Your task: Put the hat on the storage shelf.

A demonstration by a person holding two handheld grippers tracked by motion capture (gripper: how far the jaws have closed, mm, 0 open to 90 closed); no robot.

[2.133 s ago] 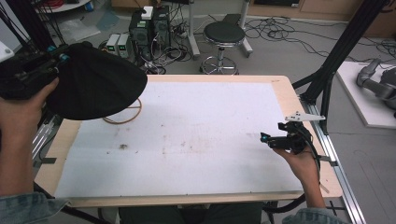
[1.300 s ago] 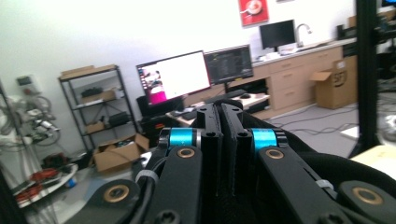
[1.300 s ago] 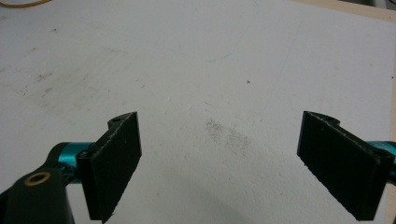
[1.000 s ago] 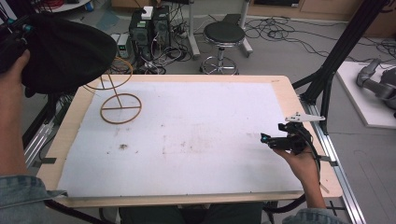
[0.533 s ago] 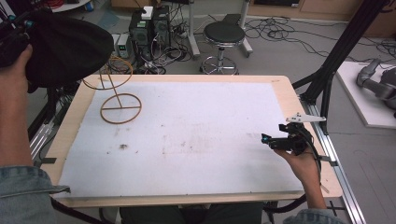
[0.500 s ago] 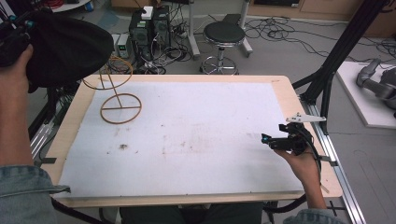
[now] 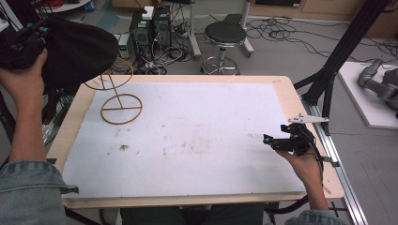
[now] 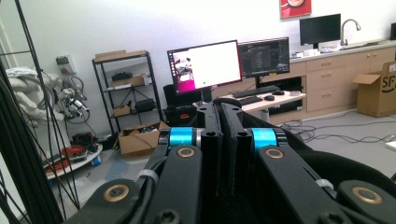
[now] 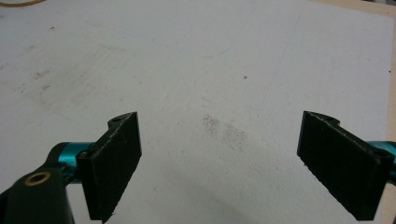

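Your left tongs (image 7: 21, 44) are raised off the far left corner of the white-topped, wood-edged tabletop (image 7: 197, 140), gripped in your left hand (image 7: 23, 77). In the left gripper view the two black jaws stand pressed together with dark cloth around and below them, so they read as clamped on the black fabric hat (image 7: 77, 49). The hat hangs in the air above and just outside that far left corner.

Under the hat's near edge stands the thin wooden wire-style stand (image 7: 121, 101): a flat ring base with a cross bar lies on the tabletop near the far left corner, a stem rises from it, and an upper hoop sits close beneath the hat. You cannot tell from the high view whether hat and hoop touch.

Your right tongs (image 7: 281, 142) rest low over the tabletop near its right edge, held in your right hand (image 7: 305, 161), pointing toward the stand's side. In the right gripper view the jaws are wide apart with bare, lightly smudged white surface between them.

A black round stool (image 7: 225, 35) stands on the floor beyond the tabletop's far edge.
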